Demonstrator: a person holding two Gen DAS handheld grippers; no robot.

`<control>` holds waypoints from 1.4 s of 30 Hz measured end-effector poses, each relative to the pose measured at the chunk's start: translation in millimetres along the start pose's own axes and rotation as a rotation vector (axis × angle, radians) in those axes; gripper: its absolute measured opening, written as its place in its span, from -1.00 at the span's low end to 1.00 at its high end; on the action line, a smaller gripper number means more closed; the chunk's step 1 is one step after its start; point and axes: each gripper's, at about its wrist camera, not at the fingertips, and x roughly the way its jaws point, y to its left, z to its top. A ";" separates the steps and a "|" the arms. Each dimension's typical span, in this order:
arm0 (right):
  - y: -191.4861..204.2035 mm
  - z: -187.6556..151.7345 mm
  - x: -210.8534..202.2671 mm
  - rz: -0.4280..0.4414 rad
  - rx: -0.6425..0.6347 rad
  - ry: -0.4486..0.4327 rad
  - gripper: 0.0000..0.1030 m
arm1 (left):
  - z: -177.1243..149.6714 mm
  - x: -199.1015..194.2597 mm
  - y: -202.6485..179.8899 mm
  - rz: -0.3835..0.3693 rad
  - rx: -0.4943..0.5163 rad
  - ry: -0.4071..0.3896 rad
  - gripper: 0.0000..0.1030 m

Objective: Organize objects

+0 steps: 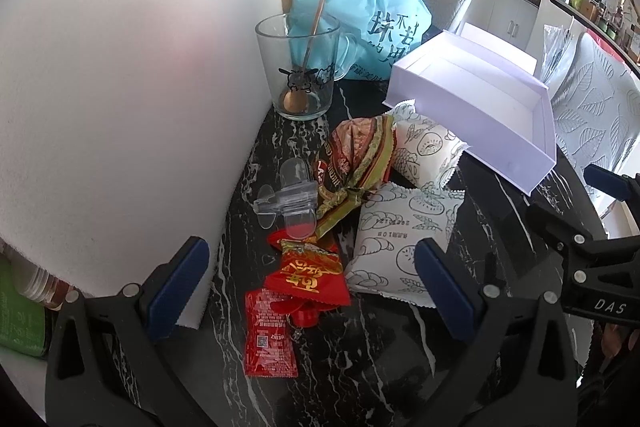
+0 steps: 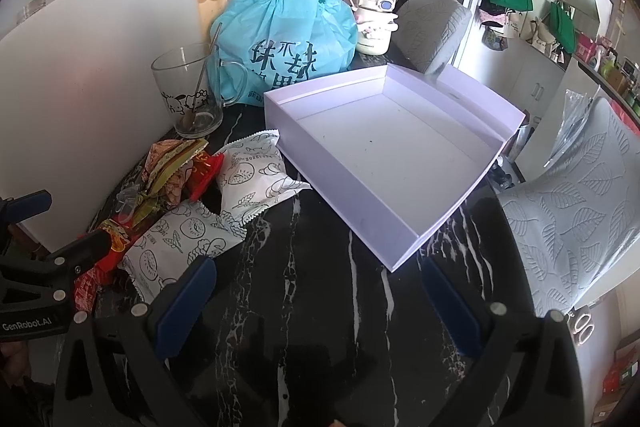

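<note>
A pile of snack packets lies on the black marble table (image 1: 360, 367). It holds two white printed pouches (image 1: 400, 247) (image 2: 256, 179), a red candy wrapper (image 1: 308, 277), a red ketchup sachet (image 1: 270, 339), a brown-green wrapped snack (image 1: 356, 155) and a clear plastic clip (image 1: 288, 201). An empty white box (image 2: 384, 151) sits to the right of the pile. My left gripper (image 1: 312, 285) hovers open over the red wrapper and the nearer pouch. My right gripper (image 2: 316, 303) is open above bare table, in front of the box.
A glass mug (image 1: 298, 67) with a wooden spoon stands by a white foam board (image 1: 120, 87). Behind it sits a tied blue bag (image 2: 284, 43) and a white kettle (image 2: 374, 23). Grey leaf-patterned chairs (image 2: 572, 219) stand at the right.
</note>
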 end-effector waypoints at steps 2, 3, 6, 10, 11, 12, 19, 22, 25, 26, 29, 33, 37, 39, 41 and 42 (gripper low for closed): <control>0.2 -0.6 -0.6 -0.001 -0.003 -0.002 1.00 | -0.4 0.4 0.4 0.002 -0.002 0.001 1.00; 0.1 -0.9 -0.7 0.000 -0.003 -0.002 1.00 | -0.8 0.3 0.3 0.003 -0.003 0.001 1.00; 0.4 -1.3 -1.0 0.000 -0.004 -0.002 1.00 | -1.8 1.1 0.6 0.001 -0.003 0.003 1.00; 0.3 -2.1 -1.6 0.004 -0.003 -0.004 1.00 | -2.9 -0.4 0.1 0.000 -0.005 -0.002 1.00; 0.2 -2.6 -2.4 0.007 -0.004 -0.005 1.00 | -2.7 -1.5 -0.3 0.001 -0.003 -0.007 1.00; -0.1 -2.9 -3.1 0.007 -0.003 -0.007 1.00 | -2.7 -2.9 -0.6 0.003 -0.002 -0.013 1.00; -1.3 -4.6 -11.4 0.019 -0.001 -0.027 1.00 | -2.0 -12.3 -2.5 0.012 0.002 -0.032 1.00; -2.0 -5.1 -13.5 0.031 -0.001 -0.032 1.00 | -3.6 -15.5 -2.6 0.014 -0.003 -0.034 1.00; -2.5 -6.9 -14.1 0.047 -0.001 -0.033 1.00 | -6.5 -17.1 -4.3 0.013 -0.006 -0.032 1.00; -2.3 -7.5 -14.0 0.053 -0.004 -0.032 1.00 | -8.0 -17.7 -4.7 0.013 -0.010 -0.032 1.00; -0.4 -7.9 -13.1 0.081 -0.015 -0.032 1.00 | -12.3 -17.5 -3.3 0.007 -0.029 -0.021 1.00; 5.4 -10.1 -11.1 0.132 -0.032 -0.040 1.00 | -18.6 -17.8 0.2 0.020 -0.055 -0.009 1.00; 13.5 -16.8 -4.8 0.206 -0.063 -0.032 1.00 | -27.3 -21.2 4.3 0.040 -0.060 -0.017 1.00; 17.7 -21.4 -1.7 0.234 -0.076 -0.035 1.00 | -31.7 -20.7 7.4 0.043 -0.067 -0.007 1.00; 20.6 -24.8 0.7 0.265 -0.078 -0.034 1.00 | -36.2 -20.3 8.9 0.042 -0.065 0.000 1.00; 22.2 -26.8 2.3 0.284 -0.079 -0.032 1.00 | -38.4 -19.6 9.9 0.043 -0.068 0.004 1.00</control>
